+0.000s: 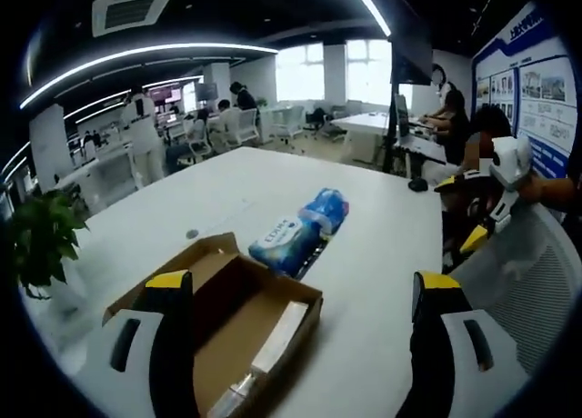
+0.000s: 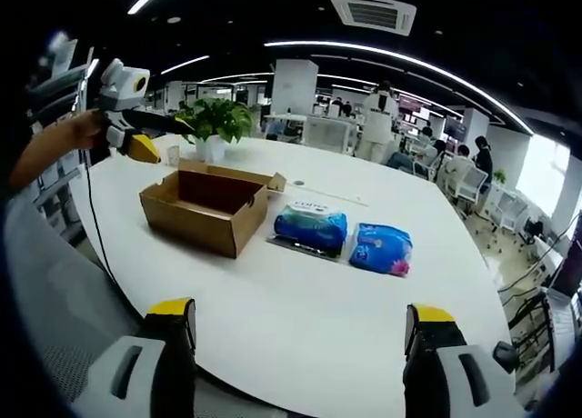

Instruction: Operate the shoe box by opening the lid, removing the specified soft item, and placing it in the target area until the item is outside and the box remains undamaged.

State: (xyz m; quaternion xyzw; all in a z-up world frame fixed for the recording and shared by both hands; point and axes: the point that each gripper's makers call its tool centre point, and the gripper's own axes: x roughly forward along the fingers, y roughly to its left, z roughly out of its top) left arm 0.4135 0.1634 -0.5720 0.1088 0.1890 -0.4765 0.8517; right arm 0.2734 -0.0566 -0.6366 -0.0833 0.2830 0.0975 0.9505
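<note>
The shoe box (image 2: 207, 209) stands open on the white table (image 2: 300, 318), and its inside looks empty. 2 soft blue packs lie outside it: one pack (image 2: 311, 228) just beside the box on its right, the other pack (image 2: 381, 249) a little farther right. In the left gripper view they lie in a line behind the box. The left gripper (image 1: 305, 295) and the right gripper (image 2: 300, 323) both have jaws spread apart, grasping nothing. I judge the removal is done; next move is only to draw both hands back, without touching the box
</note>
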